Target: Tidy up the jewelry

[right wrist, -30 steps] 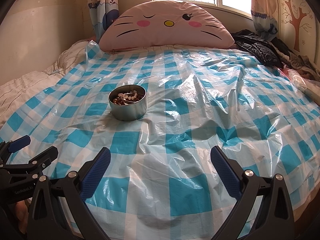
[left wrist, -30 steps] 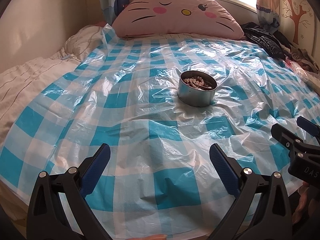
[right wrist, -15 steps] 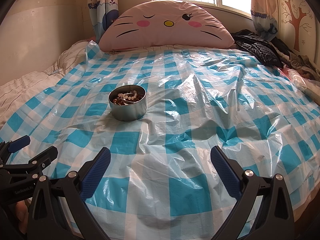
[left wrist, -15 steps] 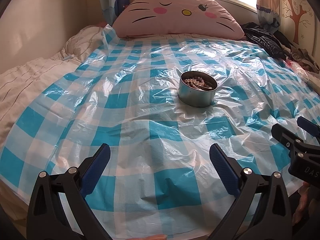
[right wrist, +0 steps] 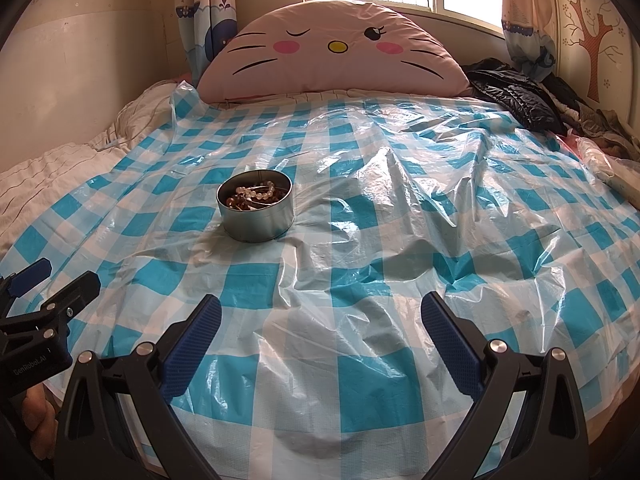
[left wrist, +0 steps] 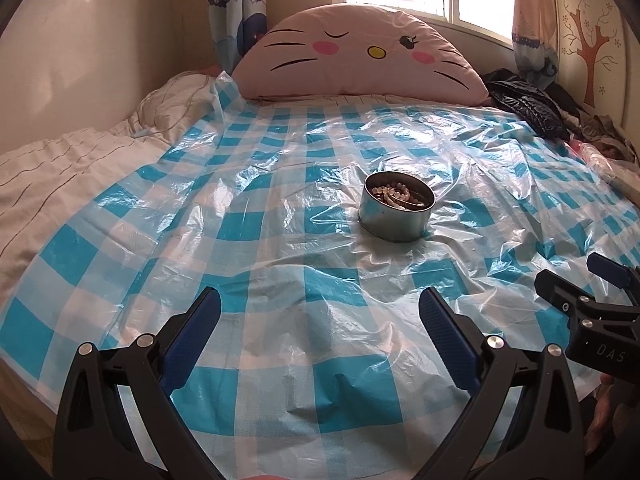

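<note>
A round metal tin (left wrist: 397, 212) (right wrist: 256, 207) stands on the blue-and-white checked plastic sheet (left wrist: 256, 264) (right wrist: 400, 220) that covers the bed. Beaded bracelets (left wrist: 394, 196) (right wrist: 252, 196) lie piled inside it. My left gripper (left wrist: 320, 312) hovers open over the sheet's near part, well short of the tin, nothing between its fingers. My right gripper (right wrist: 320, 316) is open too, with the tin ahead and to its left. Each gripper shows at the edge of the other's view: the right one (left wrist: 576, 276), the left one (right wrist: 56, 276).
A pink cat-face cushion (left wrist: 356, 56) (right wrist: 332, 52) leans against the wall under the window. Black clothing (left wrist: 532, 108) (right wrist: 516, 96) is heaped at the far right. A white quilt (left wrist: 60, 168) lies bunched at the left. The sheet is wrinkled and shiny.
Both views have tilted up slightly, so the tin and cushion sit lower in the frame. Neither gripper's jaws have changed and the tin has stayed put.
</note>
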{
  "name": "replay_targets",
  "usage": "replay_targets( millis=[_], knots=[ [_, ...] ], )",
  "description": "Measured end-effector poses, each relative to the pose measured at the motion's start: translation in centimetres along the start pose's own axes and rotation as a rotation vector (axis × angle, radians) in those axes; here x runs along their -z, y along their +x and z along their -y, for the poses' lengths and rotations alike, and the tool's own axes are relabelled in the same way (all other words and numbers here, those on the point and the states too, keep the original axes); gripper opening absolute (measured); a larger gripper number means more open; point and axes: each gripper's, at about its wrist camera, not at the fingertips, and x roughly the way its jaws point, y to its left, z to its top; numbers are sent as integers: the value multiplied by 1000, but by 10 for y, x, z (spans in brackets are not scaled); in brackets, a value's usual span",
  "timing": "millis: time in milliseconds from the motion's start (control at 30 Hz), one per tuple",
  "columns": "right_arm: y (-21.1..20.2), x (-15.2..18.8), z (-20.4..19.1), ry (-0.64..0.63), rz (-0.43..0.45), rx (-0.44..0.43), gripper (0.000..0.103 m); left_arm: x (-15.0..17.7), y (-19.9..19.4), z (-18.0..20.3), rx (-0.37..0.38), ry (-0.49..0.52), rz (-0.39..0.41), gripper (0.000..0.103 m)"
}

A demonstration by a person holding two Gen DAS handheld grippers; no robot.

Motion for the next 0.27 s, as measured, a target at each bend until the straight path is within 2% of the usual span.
replay_targets(
  millis=[133, 267],
  knots=[
    [-1, 0, 1, 0, 0, 0, 96, 4, 12, 6, 5, 15, -83, 95],
    [0, 0, 1, 0, 0, -1, 96, 7, 9, 13, -20, 47, -64, 95]
  ],
)
